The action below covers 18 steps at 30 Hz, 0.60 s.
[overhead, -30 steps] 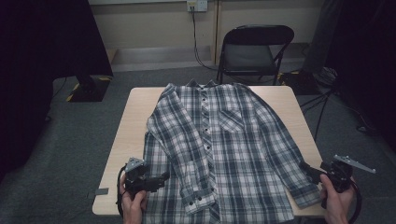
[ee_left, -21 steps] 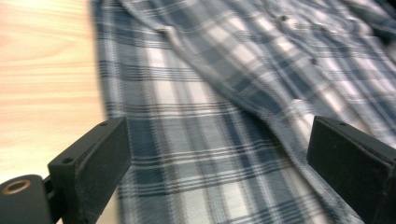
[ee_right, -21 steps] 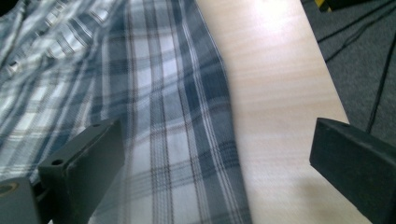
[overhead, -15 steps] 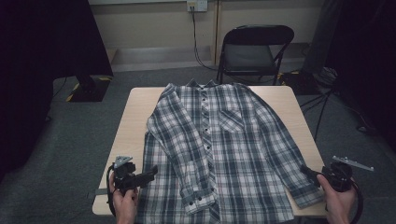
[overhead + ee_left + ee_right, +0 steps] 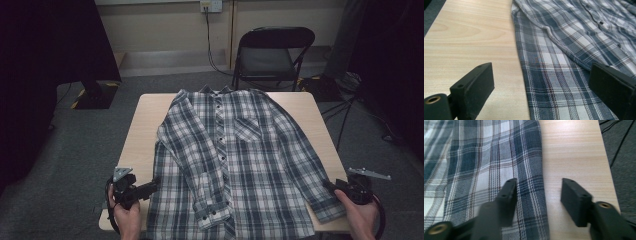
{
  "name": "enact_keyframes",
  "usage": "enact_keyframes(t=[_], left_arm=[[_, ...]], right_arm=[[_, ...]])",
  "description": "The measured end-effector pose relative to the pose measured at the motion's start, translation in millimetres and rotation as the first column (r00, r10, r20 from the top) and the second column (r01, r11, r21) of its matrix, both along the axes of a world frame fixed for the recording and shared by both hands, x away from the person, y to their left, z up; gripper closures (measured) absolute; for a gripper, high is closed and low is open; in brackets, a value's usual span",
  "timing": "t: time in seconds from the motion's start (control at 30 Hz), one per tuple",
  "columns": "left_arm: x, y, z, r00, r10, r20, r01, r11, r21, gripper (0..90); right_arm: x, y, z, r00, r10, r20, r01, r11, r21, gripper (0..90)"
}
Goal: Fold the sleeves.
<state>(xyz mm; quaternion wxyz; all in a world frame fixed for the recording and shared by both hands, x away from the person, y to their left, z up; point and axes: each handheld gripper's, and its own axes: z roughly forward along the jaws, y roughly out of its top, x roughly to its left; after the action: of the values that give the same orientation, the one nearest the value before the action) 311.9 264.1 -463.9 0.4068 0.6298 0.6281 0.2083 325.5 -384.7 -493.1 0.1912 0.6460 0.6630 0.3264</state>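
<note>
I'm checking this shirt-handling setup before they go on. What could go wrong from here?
The right gripper has just been closing its jaws over the edge of the blue-and-white plaid button shirt; the thin cloth could slip out. The left gripper stands open astride the other edge, so one-sided pulling may skew the shirt, whose hem reaches the edge of the pale wooden table.

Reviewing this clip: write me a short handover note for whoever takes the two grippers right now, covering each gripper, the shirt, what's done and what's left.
Left gripper: jaws wide open at the shirt's near left edge, one jaw over bare table, one over cloth; nothing gripped.
Right gripper: jaws have just been closing, half shut around the sleeve's outer edge near the cuff; pads not yet pressing.
Plaid shirt: flat, buttoned, front up, collar at the far side; its left sleeve is laid across the front.
Done: shirt spread out.
Left: probably take hold of both edges and start folding.
</note>
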Motion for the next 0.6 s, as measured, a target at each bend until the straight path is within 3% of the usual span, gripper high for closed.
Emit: enact_keyframes(t=[0.3,0.43,0.6], left_arm=[[0.2,1.6,-2.3,1.0,0.005,-0.005,-0.005,1.0,0.001,5.8],[2.2,2.1,-4.4,0.9991,0.034,-0.024,-0.034,0.9994,0.002,5.8],[2.3,1.4,-3.8,0.9994,0.029,-0.02,-0.029,0.9996,0.004,5.8]], right_arm=[[3.9,13.9,4.1,0.9984,0.04,-0.039,-0.044,0.9905,-0.13,75.9],[5.5,13.0,3.9,0.9975,0.052,-0.047,-0.056,0.9959,-0.071,85.7],[4.5,6.0,3.5,0.9977,0.058,-0.033,-0.058,0.9981,0.021,87.4]])
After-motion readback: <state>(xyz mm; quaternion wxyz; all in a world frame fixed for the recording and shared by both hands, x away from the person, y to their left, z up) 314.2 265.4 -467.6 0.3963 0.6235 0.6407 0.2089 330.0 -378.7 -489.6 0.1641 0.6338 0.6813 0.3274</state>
